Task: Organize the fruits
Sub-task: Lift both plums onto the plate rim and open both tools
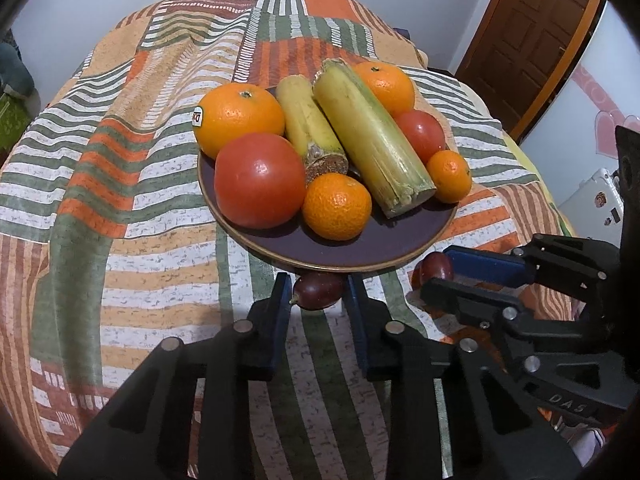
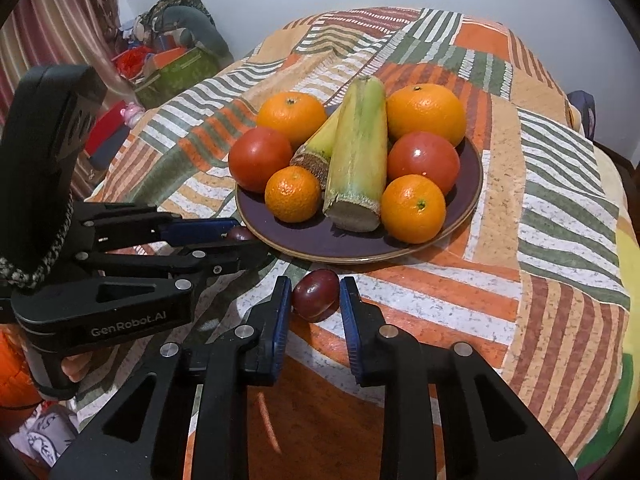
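A dark purple plate (image 1: 384,238) (image 2: 316,242) on the patchwork cloth holds oranges (image 1: 240,114), tomatoes (image 1: 260,180), mandarins (image 1: 337,206) and two sugarcane pieces (image 1: 370,138). Just in front of the plate's rim, my left gripper (image 1: 318,283) (image 2: 246,236) is shut on a dark red grape (image 1: 320,293) (image 2: 239,233) that rests on the cloth. To its right, my right gripper (image 2: 316,286) (image 1: 436,273) is shut on a second dark red grape (image 2: 316,299) (image 1: 434,265), also low on the cloth by the rim.
The striped patchwork cloth (image 1: 132,184) covers a rounded table that drops off at the edges. Bags and clutter (image 2: 168,68) sit beyond the table's left side. A wooden door (image 1: 528,36) stands at the back right. A hand (image 2: 76,364) holds the left gripper's handle.
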Available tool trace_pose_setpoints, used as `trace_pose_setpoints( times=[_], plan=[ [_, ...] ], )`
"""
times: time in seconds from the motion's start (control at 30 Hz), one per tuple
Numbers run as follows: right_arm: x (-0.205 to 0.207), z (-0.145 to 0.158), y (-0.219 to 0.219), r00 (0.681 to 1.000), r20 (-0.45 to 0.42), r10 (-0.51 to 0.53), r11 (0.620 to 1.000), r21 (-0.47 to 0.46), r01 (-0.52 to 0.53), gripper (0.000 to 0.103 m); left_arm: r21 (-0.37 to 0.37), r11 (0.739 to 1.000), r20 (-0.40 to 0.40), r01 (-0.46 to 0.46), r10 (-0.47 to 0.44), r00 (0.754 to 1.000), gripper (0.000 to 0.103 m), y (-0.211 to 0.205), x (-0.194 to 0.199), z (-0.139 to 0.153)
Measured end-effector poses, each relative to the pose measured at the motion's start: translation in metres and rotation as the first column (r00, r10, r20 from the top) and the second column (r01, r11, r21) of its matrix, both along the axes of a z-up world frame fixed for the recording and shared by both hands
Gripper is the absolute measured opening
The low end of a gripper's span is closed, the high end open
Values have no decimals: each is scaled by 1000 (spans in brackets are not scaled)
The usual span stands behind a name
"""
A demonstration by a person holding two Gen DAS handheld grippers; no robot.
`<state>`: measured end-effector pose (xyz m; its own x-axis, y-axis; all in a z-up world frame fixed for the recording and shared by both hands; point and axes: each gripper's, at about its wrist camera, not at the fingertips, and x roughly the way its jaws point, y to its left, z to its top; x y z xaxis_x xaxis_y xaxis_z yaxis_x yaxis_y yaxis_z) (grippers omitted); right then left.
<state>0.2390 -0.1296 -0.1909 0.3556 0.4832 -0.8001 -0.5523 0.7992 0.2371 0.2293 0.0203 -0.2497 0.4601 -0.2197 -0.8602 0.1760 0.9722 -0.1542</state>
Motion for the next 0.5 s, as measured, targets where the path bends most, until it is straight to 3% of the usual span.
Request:
trace_pose_setpoints(
  times=[0.5],
  plan=[
    [4, 15, 4, 999, 35, -5, 1000, 21, 5, 23, -23, 999, 38, -27, 28, 999, 25, 14, -9, 19]
  ],
)
